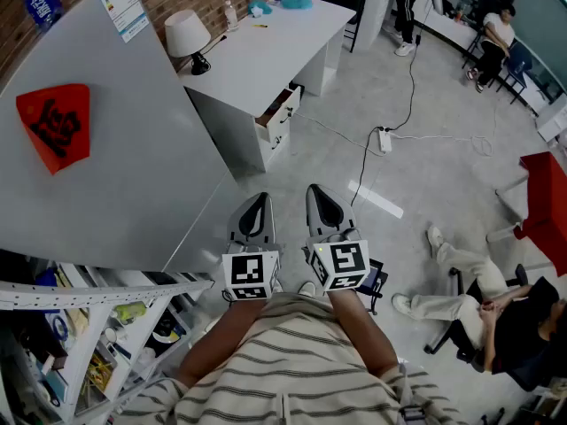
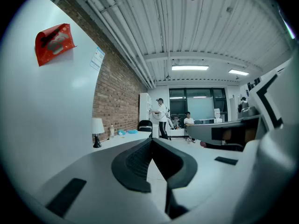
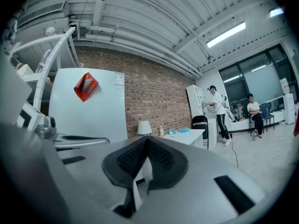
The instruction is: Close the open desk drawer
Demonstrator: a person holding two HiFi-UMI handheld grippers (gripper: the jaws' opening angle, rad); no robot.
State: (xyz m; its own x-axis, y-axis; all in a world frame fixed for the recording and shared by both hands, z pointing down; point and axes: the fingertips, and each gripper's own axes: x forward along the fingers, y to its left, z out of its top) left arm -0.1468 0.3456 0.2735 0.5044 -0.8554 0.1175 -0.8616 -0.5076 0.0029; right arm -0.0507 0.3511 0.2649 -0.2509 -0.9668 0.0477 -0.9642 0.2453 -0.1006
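Left gripper [image 1: 258,204] and right gripper [image 1: 319,200] sit side by side, each with jaws pressed together on nothing. Well ahead of their tips stands the white desk [image 1: 266,56] (a lamp [image 1: 187,35] on top). Its drawer [image 1: 280,112] is slid partway out, front facing right toward the floor.

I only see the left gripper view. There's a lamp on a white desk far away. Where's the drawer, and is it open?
Observer: The head view shows the drawer on the desk's front, pulled partly out.
Operator: Is the other gripper holding something?
Observer: No. The right gripper has its jaws together, with nothing between them.
Operator: Is there stuff on the floor near the desk?
Observer: A power strip lies on the floor, to the right of the drawer.
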